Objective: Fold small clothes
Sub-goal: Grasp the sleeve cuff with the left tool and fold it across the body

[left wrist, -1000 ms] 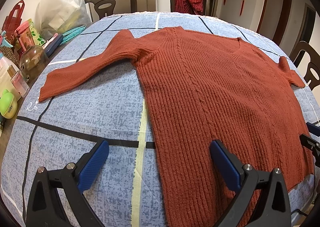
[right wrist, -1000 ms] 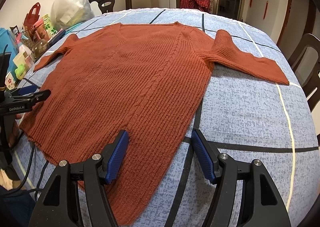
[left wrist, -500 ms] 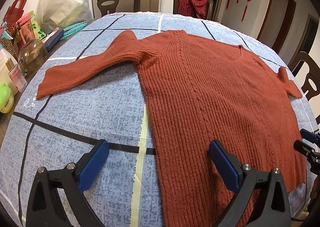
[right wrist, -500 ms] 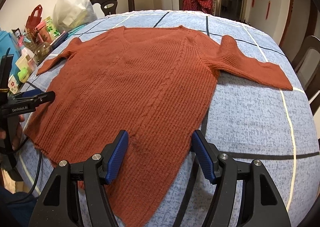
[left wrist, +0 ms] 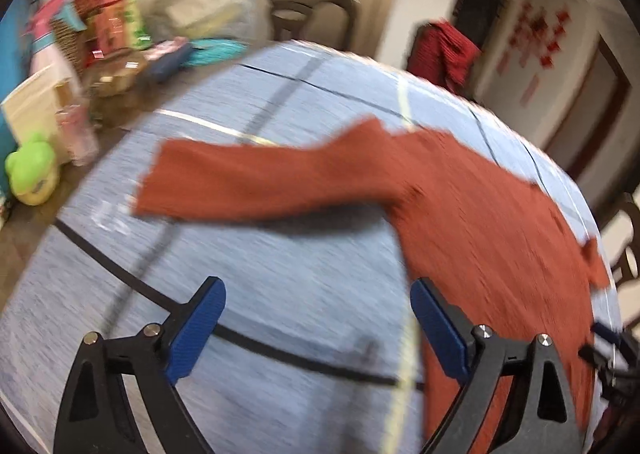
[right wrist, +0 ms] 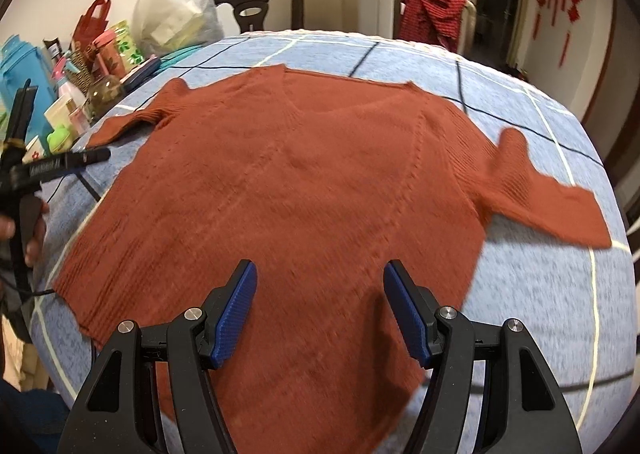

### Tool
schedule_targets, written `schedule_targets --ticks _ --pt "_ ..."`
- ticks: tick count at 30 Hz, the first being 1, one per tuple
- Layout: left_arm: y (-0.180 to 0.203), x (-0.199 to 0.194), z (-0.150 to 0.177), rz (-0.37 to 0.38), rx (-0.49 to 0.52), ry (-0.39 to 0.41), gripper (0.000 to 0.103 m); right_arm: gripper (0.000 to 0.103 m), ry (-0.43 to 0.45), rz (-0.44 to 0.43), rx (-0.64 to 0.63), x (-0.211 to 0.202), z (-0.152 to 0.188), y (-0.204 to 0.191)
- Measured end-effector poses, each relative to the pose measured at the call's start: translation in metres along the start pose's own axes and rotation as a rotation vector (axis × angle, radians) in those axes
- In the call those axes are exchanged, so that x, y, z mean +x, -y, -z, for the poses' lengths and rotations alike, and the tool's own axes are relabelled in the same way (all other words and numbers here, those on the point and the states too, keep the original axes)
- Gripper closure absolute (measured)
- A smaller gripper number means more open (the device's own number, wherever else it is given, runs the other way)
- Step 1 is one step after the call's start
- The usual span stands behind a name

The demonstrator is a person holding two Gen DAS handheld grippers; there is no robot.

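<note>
Nothing is folded yet: the rust sweater [right wrist: 304, 190] lies flat mid-frame on the blue tablecloth [right wrist: 540, 294], both the left gripper [left wrist: 316, 330] and right gripper [right wrist: 320, 306] gaping and holding nothing, so next, I'd guess, comes pinching a sleeve [left wrist: 248, 178].

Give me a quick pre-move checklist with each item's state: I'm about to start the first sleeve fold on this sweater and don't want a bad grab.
1. Sweater spread flat on the tablecloth: ok.
2. Both sleeves laid out, none tucked under: ok; left sleeve, right sleeve.
3. Left gripper open and holding nothing: ok.
4. Right gripper open, over the sweater's hem: ok.
5. Left wrist view sharp enough to aim at the cuff: not ok, it is motion-blurred.
6. Clutter beside the left sleeve clear of the fold path: cannot tell.
</note>
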State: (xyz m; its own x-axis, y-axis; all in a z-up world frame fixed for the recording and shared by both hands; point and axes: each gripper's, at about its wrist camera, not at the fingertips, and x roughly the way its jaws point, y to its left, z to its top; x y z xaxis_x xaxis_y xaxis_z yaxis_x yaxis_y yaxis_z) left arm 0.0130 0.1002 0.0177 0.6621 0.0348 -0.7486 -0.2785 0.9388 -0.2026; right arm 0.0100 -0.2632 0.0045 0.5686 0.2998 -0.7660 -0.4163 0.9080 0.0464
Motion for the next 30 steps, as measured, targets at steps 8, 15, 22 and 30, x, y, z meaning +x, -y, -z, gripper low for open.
schedule_targets --ticks 8,15,22,30 --pt "-0.062 0.019 -0.023 -0.038 -0.195 0.005 0.022 0.037 -0.007 -0.03 -0.02 0.009 -0.009 -0.006" --pt "-0.07 0.027 -0.033 -0.054 -0.208 0.035 0.039 0.037 -0.021 -0.022 -0.016 0.015 -0.013 -0.002" --pt "-0.071 0.037 -0.046 -0.087 -0.157 0.028 0.085 0.037 -0.03 -0.03 -0.012 0.018 -0.012 0.0" --pt "-0.037 0.015 -0.076 0.105 -0.098 0.085 0.091 0.037 -0.026 -0.034 0.014 0.016 -0.01 0.006"
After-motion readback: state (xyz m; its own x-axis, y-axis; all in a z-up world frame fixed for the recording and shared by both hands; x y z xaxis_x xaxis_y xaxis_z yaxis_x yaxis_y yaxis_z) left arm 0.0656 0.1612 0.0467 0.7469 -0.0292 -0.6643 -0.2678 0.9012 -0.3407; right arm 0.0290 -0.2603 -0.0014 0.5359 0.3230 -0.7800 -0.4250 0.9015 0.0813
